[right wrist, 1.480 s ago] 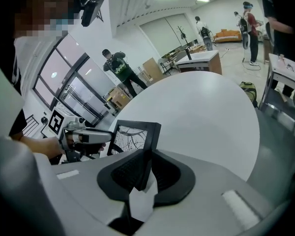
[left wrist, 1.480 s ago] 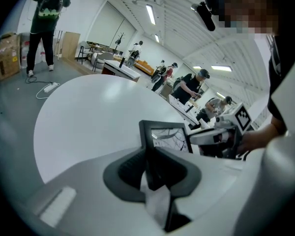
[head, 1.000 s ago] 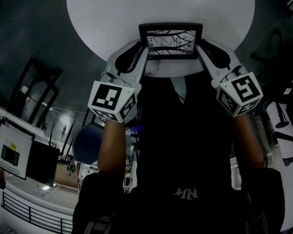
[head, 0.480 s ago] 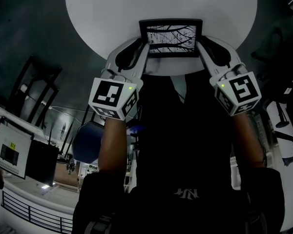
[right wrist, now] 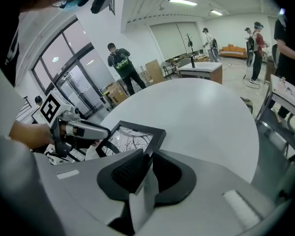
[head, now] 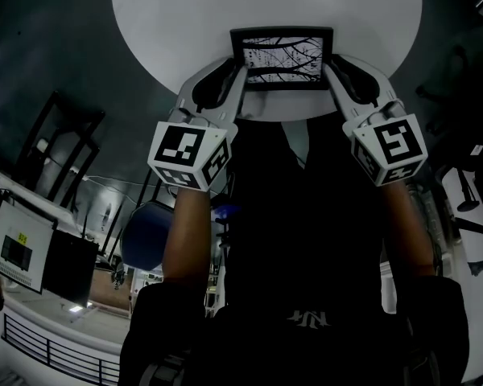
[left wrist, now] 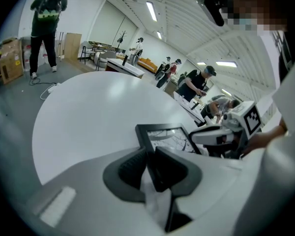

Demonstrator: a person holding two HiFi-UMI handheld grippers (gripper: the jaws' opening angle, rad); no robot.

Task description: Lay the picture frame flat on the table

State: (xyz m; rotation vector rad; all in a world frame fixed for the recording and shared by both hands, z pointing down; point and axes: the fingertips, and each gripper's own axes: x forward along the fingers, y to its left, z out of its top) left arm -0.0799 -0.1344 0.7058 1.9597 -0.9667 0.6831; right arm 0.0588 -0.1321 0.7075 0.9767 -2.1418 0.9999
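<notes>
Nearest the person, the two forearms reach forward, each ending in a marker cube (head: 187, 154), and just past the cubes the grippers meet the picture frame (head: 282, 57) from opposite sides. The left gripper (left wrist: 151, 154) is clamped on the frame's left side rail: its dark ribbed pads (left wrist: 128, 167) are drawn in to the thickness of the moulding, with the rail pinched between them. The right gripper (right wrist: 148, 156) grips the right rail the same way, its jaws narrowed onto the black edge. The frame sits over the near part of the round white table (head: 185, 22), close to its rim, with its picture of bare branches facing up. It looks slightly tipped, and I cannot tell whether its far edge touches the tabletop. By its looks it is a light, rigid piece. The dark moulding is probably smooth and could slip under a loose pinch, and the glazed front is likely breakable, so it should be set down gently rather than dropped. The two side rails, midway along, are the sensible places to hold it, because they keep it level and keep the pads off the glass. Past the frame the tabletop is bare white, and far across the room several people (left wrist: 194, 82) stand or bend over desks under strip lights.
</notes>
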